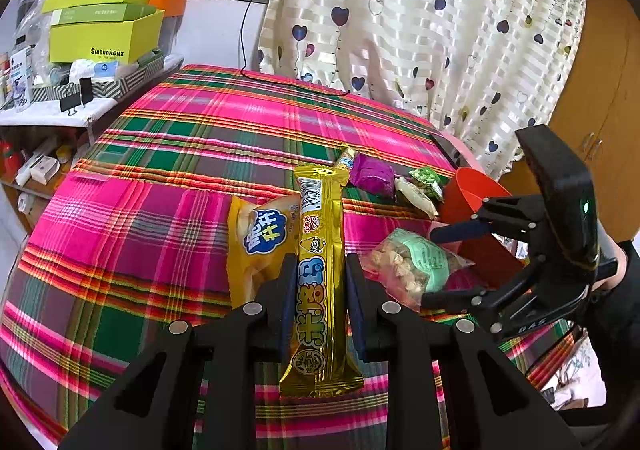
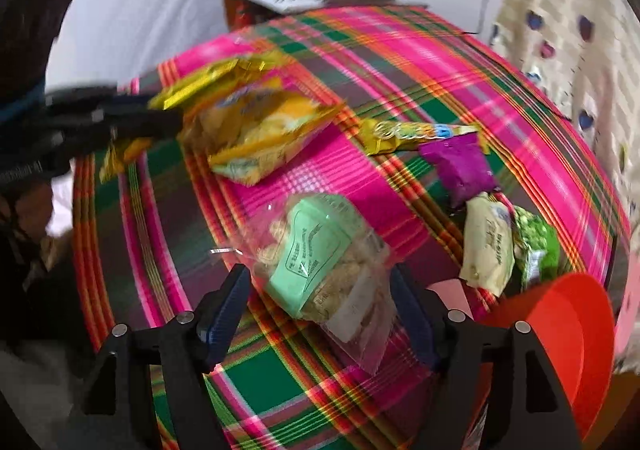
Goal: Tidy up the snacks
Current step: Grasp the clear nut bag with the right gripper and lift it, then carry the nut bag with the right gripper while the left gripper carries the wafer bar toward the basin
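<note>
The left gripper (image 1: 316, 306) is closed tight on a long gold bar (image 1: 318, 270) and holds it around its middle, with the far end sticking out over the cloth (image 1: 140, 218). The bar looks light, and its shiny wrapper looks slippery and crinkly, so a hold in the middle is a good idea. A hard squeeze could crush what is inside. The right gripper (image 2: 320, 314) is wide open and holds nothing. Its jaws stand on each side of a clear bag (image 2: 332, 270) with a green label and pale puffy bits inside, but the pads do not press on it. The bag lies flat on the cloth, just beside the red bowl (image 2: 568, 330). It looks soft, light and full of air. The bits inside would probably crack if pinched hard, so it is best to take it across the fat middle, gently, or by the flat sealed end. A yellow chip bag (image 1: 256, 246) lies just beside the gold bar. Farther off are a purple pack (image 2: 460, 166), a cream pack (image 2: 488, 246) and a green pack (image 2: 536, 242), close together near the bowl. A small gold candy (image 2: 412, 132) lies near the purple one. No snack can be seen in the part of the bowl that shows.
</note>
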